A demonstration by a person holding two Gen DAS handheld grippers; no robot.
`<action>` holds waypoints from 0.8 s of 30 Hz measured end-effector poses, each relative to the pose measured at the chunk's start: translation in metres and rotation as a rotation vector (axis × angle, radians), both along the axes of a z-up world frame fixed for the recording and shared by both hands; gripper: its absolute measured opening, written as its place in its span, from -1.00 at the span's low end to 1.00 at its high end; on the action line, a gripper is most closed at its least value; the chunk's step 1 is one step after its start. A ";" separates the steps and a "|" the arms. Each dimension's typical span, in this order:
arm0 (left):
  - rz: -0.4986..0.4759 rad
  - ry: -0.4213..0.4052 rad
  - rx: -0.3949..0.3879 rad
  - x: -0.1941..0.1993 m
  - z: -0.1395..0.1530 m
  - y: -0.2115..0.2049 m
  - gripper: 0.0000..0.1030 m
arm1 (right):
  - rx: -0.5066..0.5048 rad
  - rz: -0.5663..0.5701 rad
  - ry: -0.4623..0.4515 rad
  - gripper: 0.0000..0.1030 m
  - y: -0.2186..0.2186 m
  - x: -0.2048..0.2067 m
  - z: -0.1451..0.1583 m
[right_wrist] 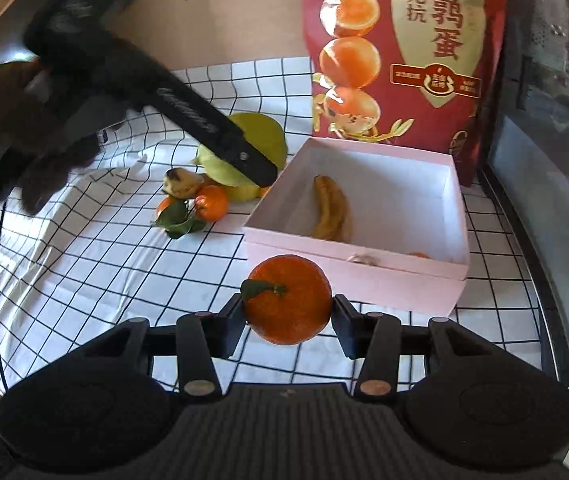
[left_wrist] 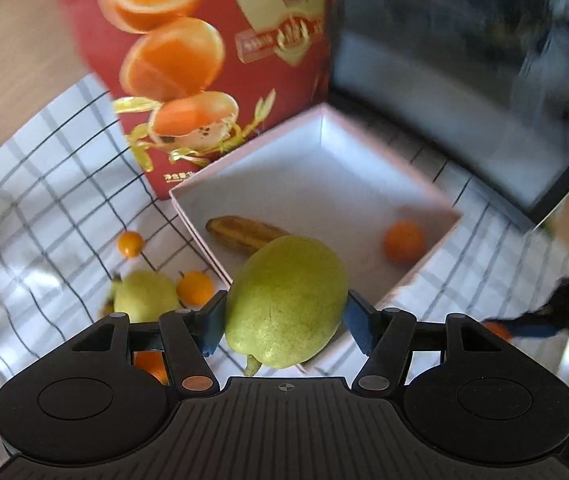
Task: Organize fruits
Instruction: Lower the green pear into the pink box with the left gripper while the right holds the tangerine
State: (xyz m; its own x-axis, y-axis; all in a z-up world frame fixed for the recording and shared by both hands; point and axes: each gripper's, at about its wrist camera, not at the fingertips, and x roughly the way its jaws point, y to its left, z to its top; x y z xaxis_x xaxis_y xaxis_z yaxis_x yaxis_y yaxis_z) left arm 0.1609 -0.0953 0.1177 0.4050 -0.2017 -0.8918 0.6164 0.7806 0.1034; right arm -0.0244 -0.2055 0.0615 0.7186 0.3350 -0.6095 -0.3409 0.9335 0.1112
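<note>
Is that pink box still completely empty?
No, the pink box already holds a brown-spotted banana, and the left wrist view shows a small orange lying inside it too.

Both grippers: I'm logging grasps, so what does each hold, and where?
Left gripper clamps the green pear across its sides. Right gripper clamps the orange tangerine across its sides.

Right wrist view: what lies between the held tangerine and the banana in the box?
Only the pink box's near wall, as the right wrist view shows; the tangerine sits outside it, the banana inside.
</note>
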 end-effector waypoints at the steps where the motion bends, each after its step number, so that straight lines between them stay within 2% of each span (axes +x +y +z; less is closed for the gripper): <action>1: -0.013 0.009 0.053 0.006 -0.004 -0.008 0.31 | 0.007 0.005 -0.002 -0.10 -0.005 0.000 -0.001; 5: -0.070 0.069 0.273 0.029 -0.028 -0.041 0.31 | 0.052 0.028 -0.001 -0.10 -0.021 0.008 -0.006; 8: -0.138 0.096 0.401 0.031 -0.039 -0.060 0.31 | 0.079 0.040 0.006 -0.10 -0.033 0.015 -0.014; 12: -0.190 0.185 0.502 0.033 -0.052 -0.079 0.31 | 0.119 0.041 0.015 -0.10 -0.051 0.024 -0.025; 14: -0.211 0.200 0.549 0.030 -0.060 -0.087 0.31 | 0.140 0.034 0.018 -0.10 -0.059 0.028 -0.030; 18: -0.230 0.237 0.594 0.032 -0.071 -0.097 0.31 | 0.164 0.026 0.026 -0.10 -0.071 0.033 -0.035; 24: -0.172 0.298 0.521 0.048 -0.063 -0.090 0.31 | 0.161 0.024 0.025 -0.10 -0.077 0.036 -0.036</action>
State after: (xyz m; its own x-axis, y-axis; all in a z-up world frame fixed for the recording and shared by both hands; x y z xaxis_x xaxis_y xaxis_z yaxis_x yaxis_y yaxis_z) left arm 0.2087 -0.1851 0.0545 0.1241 0.2499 -0.9603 0.7900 0.5607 0.2480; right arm 0.0114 -0.2826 0.0254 0.6944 0.4465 -0.5643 -0.3579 0.8946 0.2675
